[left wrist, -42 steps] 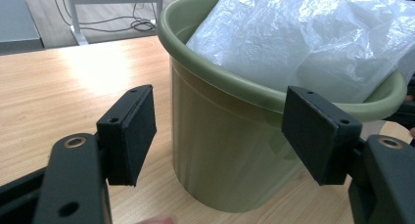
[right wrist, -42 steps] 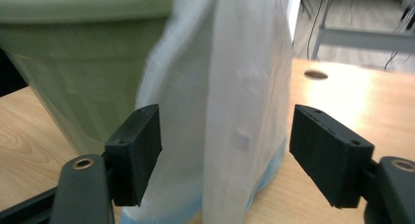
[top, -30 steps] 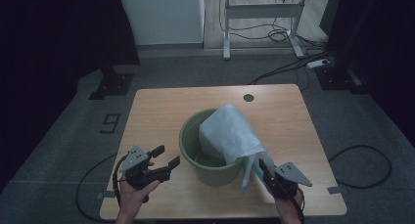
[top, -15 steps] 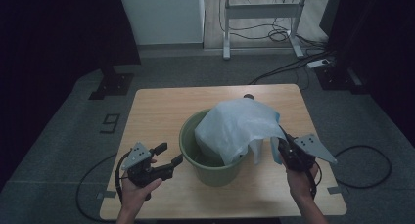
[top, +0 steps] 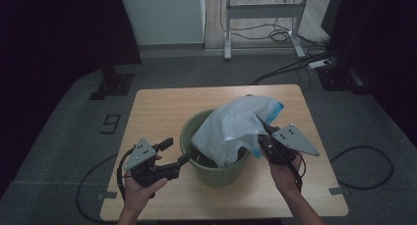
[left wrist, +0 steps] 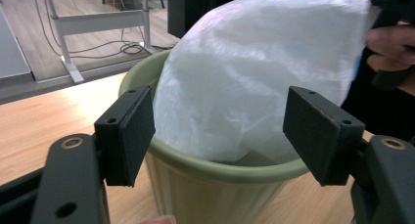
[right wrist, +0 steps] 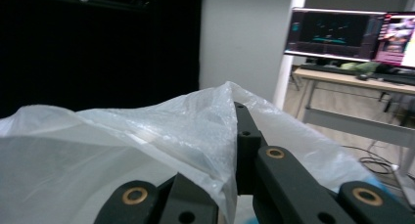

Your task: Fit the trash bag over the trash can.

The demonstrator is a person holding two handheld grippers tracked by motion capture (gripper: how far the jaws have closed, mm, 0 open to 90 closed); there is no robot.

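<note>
Over the green bin point(top: 212, 162), the right gripper point(top: 259, 121) is clenched on the white plastic bag point(top: 235, 129), lifting its edge.
The left gripper point(top: 178, 151) is released beside the rim; next it should probably catch the opposite bag edge.

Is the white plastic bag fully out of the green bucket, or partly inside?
Partly inside. The white plastic bag billows above the green bucket, its lower end below the rim, with the right gripper pinching it.

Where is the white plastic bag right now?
In the high view the white plastic bag billows out of the green bin at the middle of the table, its right edge pinched in the right gripper.
</note>
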